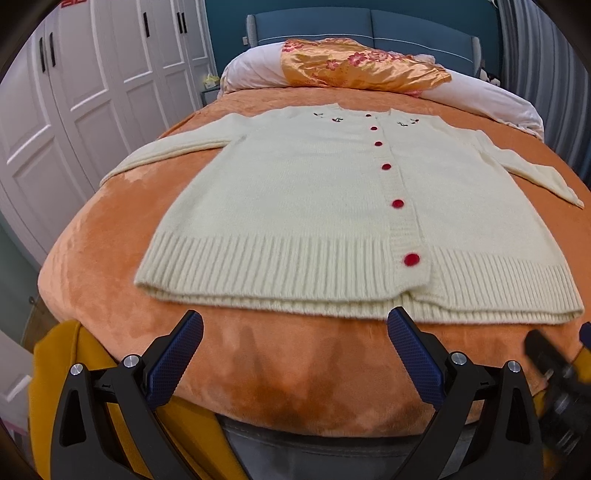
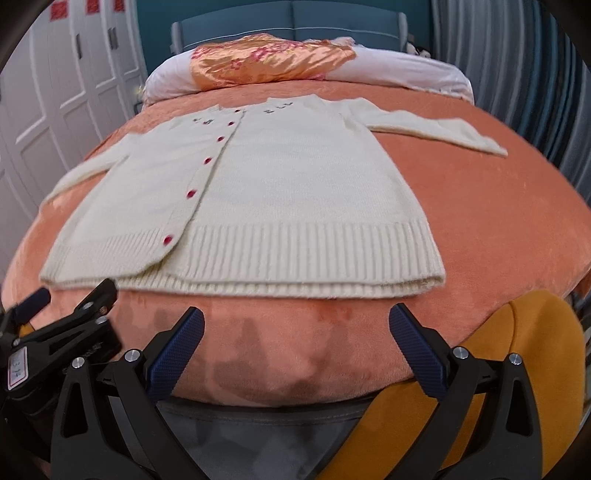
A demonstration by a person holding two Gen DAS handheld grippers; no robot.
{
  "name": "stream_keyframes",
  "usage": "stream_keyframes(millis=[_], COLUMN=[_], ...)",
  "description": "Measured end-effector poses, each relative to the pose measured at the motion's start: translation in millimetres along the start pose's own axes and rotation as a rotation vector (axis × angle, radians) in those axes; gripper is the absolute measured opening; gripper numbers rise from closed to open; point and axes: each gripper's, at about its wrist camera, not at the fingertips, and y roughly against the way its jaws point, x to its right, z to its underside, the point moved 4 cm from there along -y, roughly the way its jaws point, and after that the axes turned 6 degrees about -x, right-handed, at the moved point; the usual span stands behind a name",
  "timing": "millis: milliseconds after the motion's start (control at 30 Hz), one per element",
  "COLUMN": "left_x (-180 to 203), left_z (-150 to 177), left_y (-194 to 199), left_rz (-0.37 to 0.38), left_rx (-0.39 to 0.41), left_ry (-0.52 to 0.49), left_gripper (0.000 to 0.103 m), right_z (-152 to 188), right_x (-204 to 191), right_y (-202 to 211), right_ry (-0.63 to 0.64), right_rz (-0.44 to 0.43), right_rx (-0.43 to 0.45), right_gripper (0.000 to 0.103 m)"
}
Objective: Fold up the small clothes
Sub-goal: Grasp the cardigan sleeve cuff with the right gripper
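A cream knitted cardigan (image 1: 295, 192) with red buttons lies flat and face up on the orange blanket (image 1: 295, 369), both sleeves spread out to the sides, ribbed hem toward me. In the right wrist view the same cardigan (image 2: 295, 184) fills the middle. My left gripper (image 1: 294, 321) hovers open just short of the hem, left of the button band, with nothing between its fingers. My right gripper (image 2: 296, 317) is open too, just before the hem's right half. Each gripper shows at the edge of the other's view: the right gripper (image 1: 554, 369), the left gripper (image 2: 55, 325).
A white duvet with an orange floral cloth (image 1: 354, 62) lies at the head of the bed, against a blue headboard (image 1: 369, 26). White wardrobe doors (image 1: 74, 92) stand on the left, a curtain (image 2: 517, 74) on the right. Mustard-yellow fabric (image 2: 517, 369) sits below the grippers.
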Motion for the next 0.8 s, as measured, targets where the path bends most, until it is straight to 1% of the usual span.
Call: stream_keyframes(millis=[100, 133, 267, 300, 333, 433, 467, 533, 600, 700, 800], left_x=[-0.5, -2.1, -4.6, -4.8, -5.2, -5.7, -5.3, -4.6, -3.9, -3.7, -5.2], left_z=[-10.6, -16.1, -40.9, -47.4, -54.3, -75.3, -83.2, -96.4, -106.7, -120.2, -130.4], left_y=[-2.8, -4.2, -9.5, -10.7, -12.3, -18.1, -22.0, -29.7, -37.6, -52.4, -66.3], left_rz=[-0.024, -0.02, -0.006, -0.004, -0.002, 0.001, 0.008, 0.018, 0.005, -0.003, -0.003], left_rx=[0.003, 0.002, 0.004, 0.004, 0.006, 0.016, 0.015, 0.014, 0.011, 0.001, -0.013], left_ry=[-0.025, -0.027, -0.009, -0.001, 0.006, 0.028, 0.034, 0.037, 0.043, 0.067, 0.102], left_gripper=[0.098, 0.098, 0.098, 0.098, 0.098, 0.097, 0.098, 0.097, 0.097, 0.097, 0.097], right_z=[-17.9, -25.0, -71.0, -86.6, -96.8, -139.0, -156.2, -180.8, -209.4, -237.5, -262.0], right_x=[19.8, 27.8, 79.9, 100.0, 111.6, 173.4, 200.0, 236.7, 287.1, 335.7, 369.8], right_y=[-2.0, -2.5, -10.1, -16.4, -21.5, -44.3, -55.5, -72.9, -91.2, -115.1, -141.6], right_ry=[-0.044, -0.059, -0.122, -0.149, -0.17, -0.286, -0.34, -0.423, -0.542, -0.656, -0.694], right_rz=[0.001, 0.004, 0.046, 0.06, 0.066, 0.07, 0.067, 0.051, 0.03, 0.047, 0.105], right_rx=[0.008, 0.015, 0.068, 0.071, 0.07, 0.064, 0.057, 0.054, 0.082, 0.101, 0.094], right_gripper=[0.098, 0.098, 0.098, 0.098, 0.098, 0.098, 0.098, 0.098, 0.098, 0.098, 0.096])
